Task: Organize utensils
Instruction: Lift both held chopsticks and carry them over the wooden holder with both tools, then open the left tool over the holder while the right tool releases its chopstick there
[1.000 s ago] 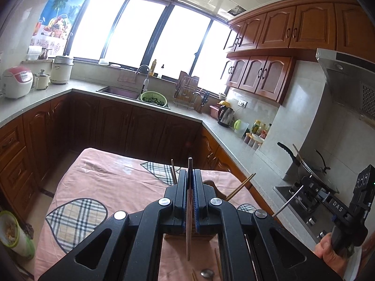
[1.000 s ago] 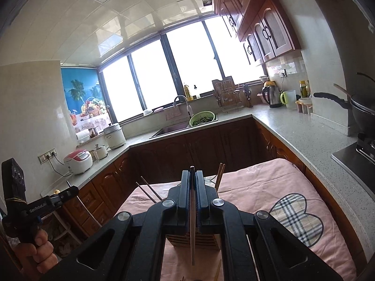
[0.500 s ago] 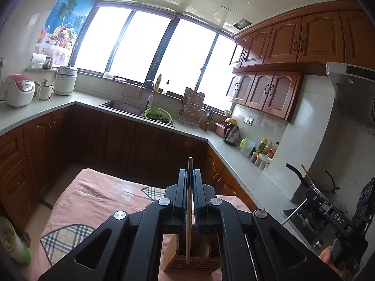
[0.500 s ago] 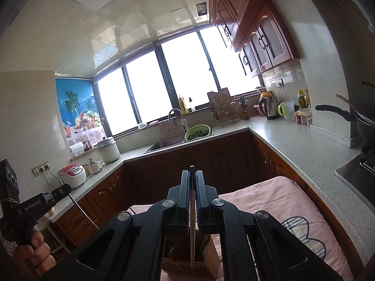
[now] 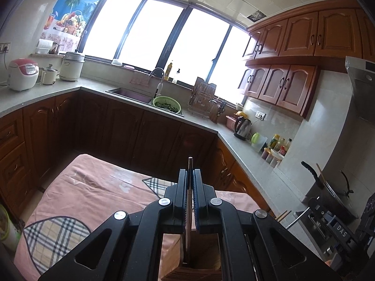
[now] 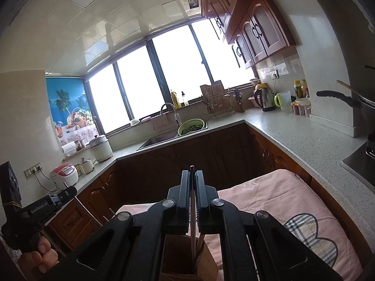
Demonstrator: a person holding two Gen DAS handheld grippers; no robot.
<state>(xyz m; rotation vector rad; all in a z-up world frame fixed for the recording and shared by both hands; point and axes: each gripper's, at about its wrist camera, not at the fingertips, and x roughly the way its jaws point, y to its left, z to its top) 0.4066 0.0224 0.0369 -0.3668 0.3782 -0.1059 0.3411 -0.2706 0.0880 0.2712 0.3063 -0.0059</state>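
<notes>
Pink cloth covers the counter (image 5: 89, 194) where a wooden holder (image 6: 180, 255) stands. Above the holder, left tongs (image 5: 190, 185) clamp one chopstick (image 5: 189, 210) and right tongs (image 6: 192, 187) clamp another (image 6: 192, 220), tips inside. The holder's base is cut off.

Below me the table (image 5: 98, 196) wears a pink cloth (image 6: 281, 196) with plaid heart patches, one near its left edge in my left view (image 5: 54, 236) and another toward the right in my right view (image 6: 304, 229). A wooden utensil holder (image 5: 201, 257) stands upright on the cloth at the near side, directly beneath me in both views.
</notes>
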